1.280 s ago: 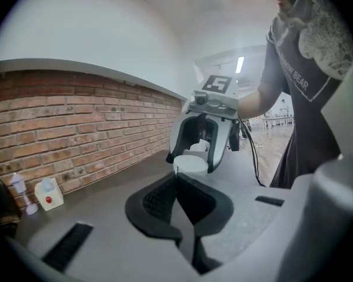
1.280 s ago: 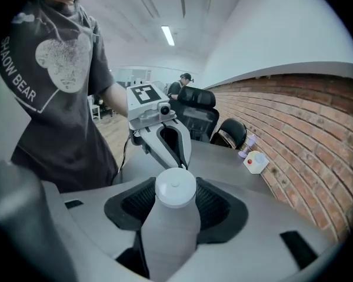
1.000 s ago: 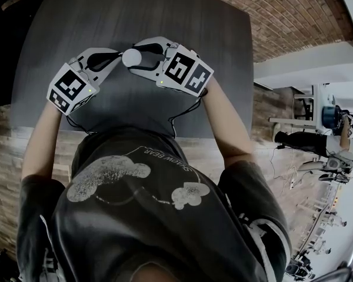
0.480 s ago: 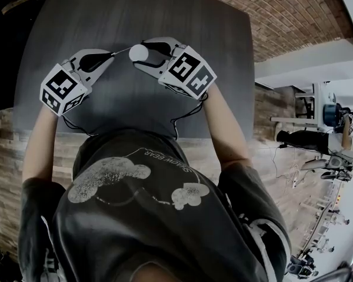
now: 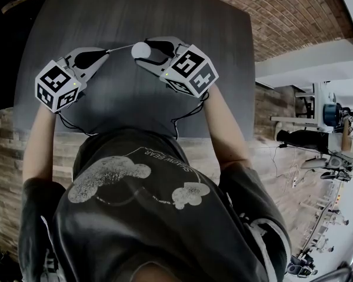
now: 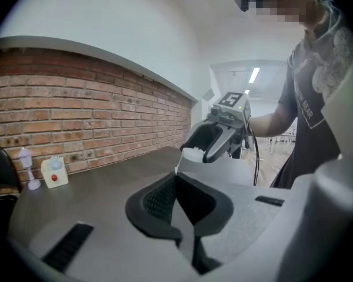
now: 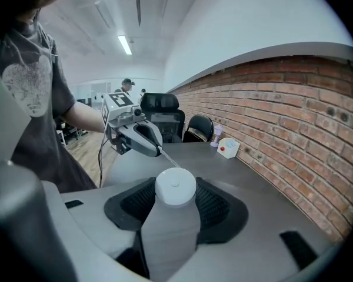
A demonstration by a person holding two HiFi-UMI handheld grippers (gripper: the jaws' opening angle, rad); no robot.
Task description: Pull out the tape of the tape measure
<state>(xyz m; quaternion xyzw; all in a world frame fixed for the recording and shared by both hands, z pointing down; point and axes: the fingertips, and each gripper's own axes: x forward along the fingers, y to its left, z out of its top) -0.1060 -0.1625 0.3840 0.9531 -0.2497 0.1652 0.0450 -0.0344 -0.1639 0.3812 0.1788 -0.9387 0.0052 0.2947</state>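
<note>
A round white tape measure (image 5: 140, 50) sits between the pads of my right gripper (image 7: 175, 200), which is shut on it above the dark grey table (image 5: 135, 107). A thin tape (image 5: 120, 48) runs from it leftwards to my left gripper (image 5: 107, 52), whose jaws are shut on the tape's end. In the left gripper view the tape (image 6: 179, 164) rises from the closed jaws to the case (image 6: 192, 155). In the right gripper view the tape (image 7: 169, 159) stretches to the left gripper's tips (image 7: 159, 150).
A white box with a red button (image 6: 54, 172) and a small pale bottle (image 6: 26, 168) stand at the table's far edge by the brick wall (image 7: 294, 116). Black chairs (image 7: 162, 119) stand beyond the table. The person's body is against the near edge.
My left gripper has moved left, away from the right one, and a longer stretch of tape shows between them. The right gripper has shifted slightly right with the case.
</note>
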